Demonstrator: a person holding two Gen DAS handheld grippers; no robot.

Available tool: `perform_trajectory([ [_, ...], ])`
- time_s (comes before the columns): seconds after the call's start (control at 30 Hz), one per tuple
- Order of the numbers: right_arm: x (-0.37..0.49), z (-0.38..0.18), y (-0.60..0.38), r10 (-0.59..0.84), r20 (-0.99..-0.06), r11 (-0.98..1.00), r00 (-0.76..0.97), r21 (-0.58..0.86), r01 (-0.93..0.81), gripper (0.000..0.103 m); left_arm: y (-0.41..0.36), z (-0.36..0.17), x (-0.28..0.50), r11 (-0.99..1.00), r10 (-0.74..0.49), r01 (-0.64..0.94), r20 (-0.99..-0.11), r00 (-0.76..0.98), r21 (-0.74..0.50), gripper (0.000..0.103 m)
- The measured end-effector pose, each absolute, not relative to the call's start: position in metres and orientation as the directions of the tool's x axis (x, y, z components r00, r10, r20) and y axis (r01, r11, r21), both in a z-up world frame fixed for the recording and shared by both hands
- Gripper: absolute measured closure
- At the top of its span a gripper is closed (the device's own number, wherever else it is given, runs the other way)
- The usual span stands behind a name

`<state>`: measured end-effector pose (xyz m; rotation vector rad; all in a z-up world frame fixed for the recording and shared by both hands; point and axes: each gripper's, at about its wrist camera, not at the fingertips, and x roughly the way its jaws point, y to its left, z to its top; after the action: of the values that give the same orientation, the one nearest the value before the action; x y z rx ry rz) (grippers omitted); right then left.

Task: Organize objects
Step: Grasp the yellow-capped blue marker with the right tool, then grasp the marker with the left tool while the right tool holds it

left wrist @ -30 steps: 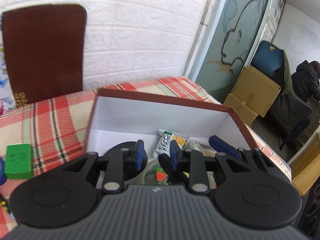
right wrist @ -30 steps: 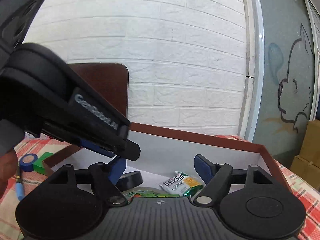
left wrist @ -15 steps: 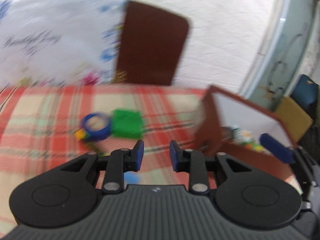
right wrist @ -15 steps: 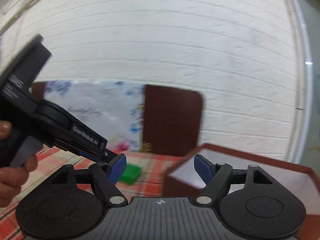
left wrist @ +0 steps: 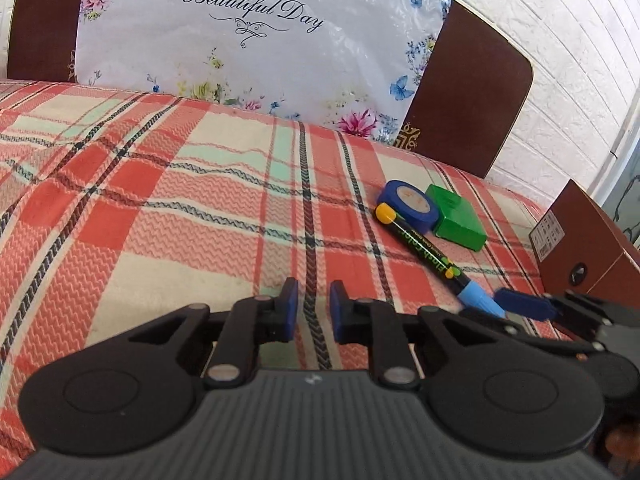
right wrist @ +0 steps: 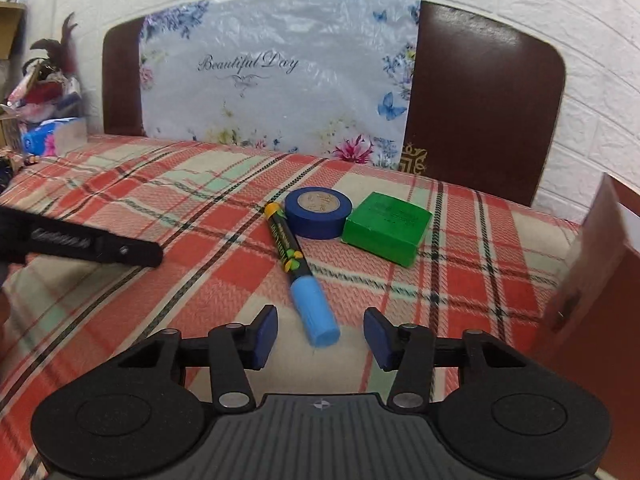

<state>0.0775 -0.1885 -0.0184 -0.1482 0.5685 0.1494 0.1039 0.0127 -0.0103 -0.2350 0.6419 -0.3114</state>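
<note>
A black marker pen with a light-blue cap and yellow end is seen lying on the red plaid tablecloth. Touching its yellow end is a blue tape roll, with a green rectangular box just beyond that. The right gripper is held wide open, empty, around the pen's cap. The left gripper is nearly closed, empty, left of the pen. A brown cardboard box stands right of it.
</note>
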Motion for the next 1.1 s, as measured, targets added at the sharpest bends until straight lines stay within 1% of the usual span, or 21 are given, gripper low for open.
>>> perform_trajectory([
  [0.07, 0.089, -0.019, -0.183, 0.106, -0.555, 0.977, 0.825, -0.097, -0.19, 0.057, 0.015, -0.012, 0.106, 0.921, -0.366, 0.211, -0.546, 0.754, -0.326, 0.083],
  [0.13, 0.097, -0.018, -0.18, 0.129, -0.564, 0.976, 0.816, -0.073, -0.204, 0.07, 0.019, -0.013, 0.108, 0.913, -0.38, 0.205, -0.549, 0.744, -0.353, 0.083],
  [0.17, 0.099, -0.017, -0.179, 0.148, -0.568, 0.975, 0.81, -0.056, -0.217, 0.081, 0.021, -0.012, 0.108, 0.91, -0.384, 0.198, -0.557, 0.737, -0.365, 0.083],
  [0.2, 0.098, -0.017, -0.177, 0.159, -0.57, 0.973, 0.806, -0.048, -0.226, 0.083, 0.022, -0.01, 0.111, 0.905, -0.39, 0.187, -0.568, 0.725, -0.382, 0.082],
  [0.27, 0.092, -0.016, -0.175, 0.177, -0.578, 0.971, 0.797, -0.029, -0.237, 0.084, 0.023, -0.004, 0.116, 0.876, -0.434, 0.17, -0.585, 0.685, -0.451, 0.061],
  [0.3, 0.09, -0.014, -0.178, 0.211, -0.586, 0.97, 0.782, 0.028, -0.241, 0.084, 0.022, 0.0, 0.119, 0.854, -0.468, 0.17, -0.585, 0.662, -0.491, 0.042],
  [0.33, 0.088, -0.011, -0.184, 0.256, -0.593, 0.964, 0.763, 0.104, -0.243, 0.085, 0.019, 0.002, 0.12, 0.834, -0.5, 0.172, -0.585, 0.639, -0.525, 0.035],
  [0.37, 0.086, -0.01, -0.19, 0.302, -0.592, 0.953, 0.748, 0.177, -0.244, 0.085, 0.015, 0.003, 0.121, 0.819, -0.525, 0.177, -0.586, 0.617, -0.546, 0.034],
  [0.4, 0.083, -0.008, -0.195, 0.34, -0.583, 0.94, 0.738, 0.24, -0.243, 0.085, 0.01, 0.004, 0.12, 0.807, -0.544, 0.183, -0.588, 0.598, -0.561, 0.034],
  [0.47, 0.071, -0.004, -0.2, 0.399, -0.551, 0.912, 0.733, 0.32, -0.256, 0.085, -0.001, 0.003, 0.118, 0.793, -0.567, 0.189, -0.59, 0.575, -0.579, 0.036],
  [0.5, 0.064, -0.001, -0.2, 0.418, -0.534, 0.902, 0.735, 0.34, -0.266, 0.085, -0.006, 0.003, 0.116, 0.79, -0.573, 0.192, -0.591, 0.568, -0.582, 0.041],
  [0.53, 0.058, 0.002, -0.201, 0.429, -0.52, 0.896, 0.739, 0.348, -0.276, 0.085, -0.01, 0.004, 0.114, 0.787, -0.58, 0.196, -0.591, 0.561, -0.586, 0.056],
  [0.57, 0.052, 0.006, -0.2, 0.431, -0.51, 0.895, 0.744, 0.347, -0.281, 0.085, -0.013, 0.005, 0.113, 0.78, -0.59, 0.204, -0.586, 0.555, -0.592, 0.063],
  [0.63, 0.041, 0.011, -0.2, 0.412, -0.505, 0.905, 0.758, 0.325, -0.275, 0.085, -0.02, 0.012, 0.108, 0.774, -0.597, 0.218, -0.572, 0.562, -0.594, 0.072],
  [0.73, 0.028, 0.018, -0.206, 0.386, -0.486, 0.915, 0.784, 0.307, -0.261, 0.085, -0.036, 0.035, 0.103, 0.773, -0.607, 0.274, -0.543, 0.58, -0.571, 0.079],
  [0.83, 0.015, 0.031, -0.225, 0.358, -0.434, 0.921, 0.826, 0.308, -0.237, 0.085, -0.06, 0.059, 0.098, 0.748, -0.65, 0.356, -0.508, 0.565, -0.56, 0.08],
  [0.9, 0.007, 0.043, -0.24, 0.328, -0.388, 0.929, 0.861, 0.298, -0.219, 0.085, -0.085, 0.076, 0.095, 0.737, -0.67, 0.418, -0.495, 0.554, -0.531, 0.08],
  [1.0, -0.007, 0.061, -0.262, 0.243, -0.32, 0.955, 0.916, 0.242, -0.169, 0.085, -0.128, 0.098, 0.092, 0.708, -0.706, 0.51, -0.474, 0.525, -0.489, 0.08],
  [1.1, -0.018, 0.072, -0.289, 0.148, -0.27, 0.978, 0.952, 0.183, -0.1, 0.085, -0.173, 0.114, 0.091, 0.675, -0.736, 0.586, -0.466, 0.491, -0.449, 0.08],
])
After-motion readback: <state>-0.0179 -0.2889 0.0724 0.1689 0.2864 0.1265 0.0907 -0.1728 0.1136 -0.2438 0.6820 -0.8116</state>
